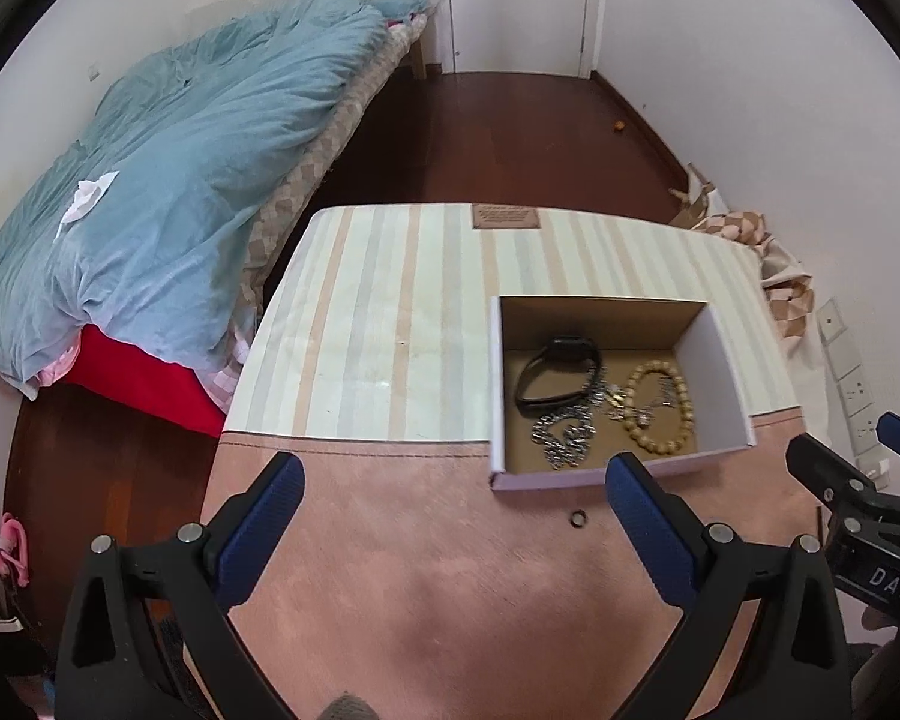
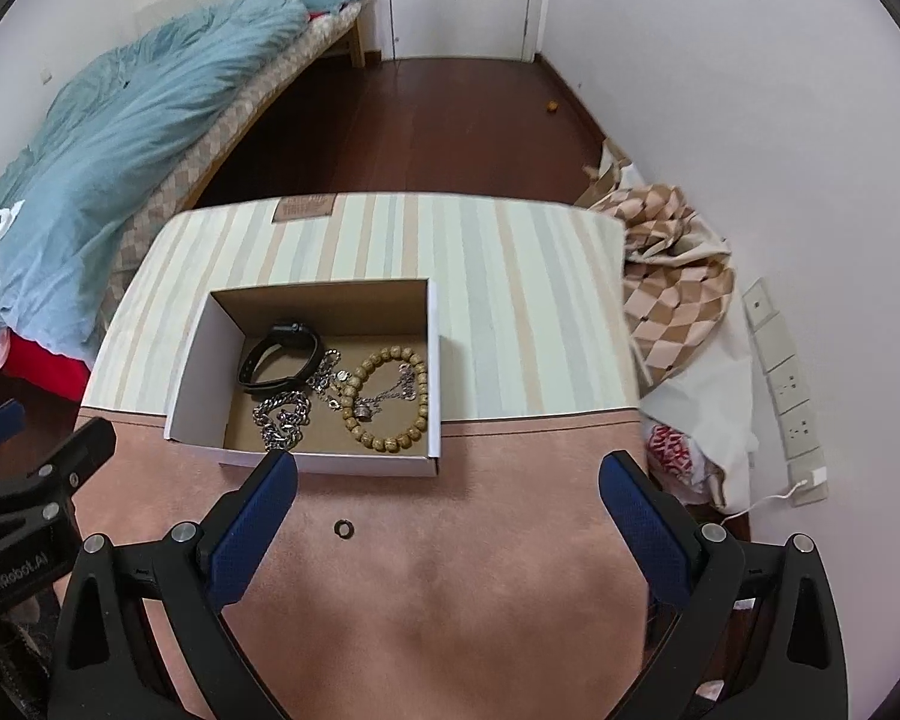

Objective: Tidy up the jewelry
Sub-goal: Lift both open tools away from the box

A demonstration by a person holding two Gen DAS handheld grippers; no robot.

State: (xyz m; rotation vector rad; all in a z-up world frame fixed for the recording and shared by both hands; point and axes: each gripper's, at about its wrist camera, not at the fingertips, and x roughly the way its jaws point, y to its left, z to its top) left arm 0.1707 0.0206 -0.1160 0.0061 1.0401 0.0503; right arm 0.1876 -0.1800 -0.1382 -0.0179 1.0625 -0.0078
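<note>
An open white cardboard box [image 1: 723, 354] [image 2: 192, 354] stands on a pink and striped table mat [image 1: 390, 540] [image 2: 450, 570]. Inside lie a black watch band [image 1: 561, 369] [image 2: 279, 354], a silver chain [image 1: 564, 435] [image 2: 282, 414], a wooden bead bracelet [image 1: 660, 402] [image 2: 384, 396] and a thin necklace [image 2: 390, 393]. A small dark ring [image 1: 578, 518] [image 2: 344, 528] lies on the mat in front of the box. My left gripper [image 1: 456, 480] is open and empty, left of the ring. My right gripper [image 2: 450, 480] is open and empty, with the ring between its fingers, nearer the left one.
A bed with a blue duvet [image 1: 180, 168] [image 2: 102, 138] lies to the left. A checkered cloth [image 2: 672, 276] and bags are heaped at the table's right, under wall sockets [image 2: 792, 384]. Dark wood floor [image 1: 498, 132] leads to a white door.
</note>
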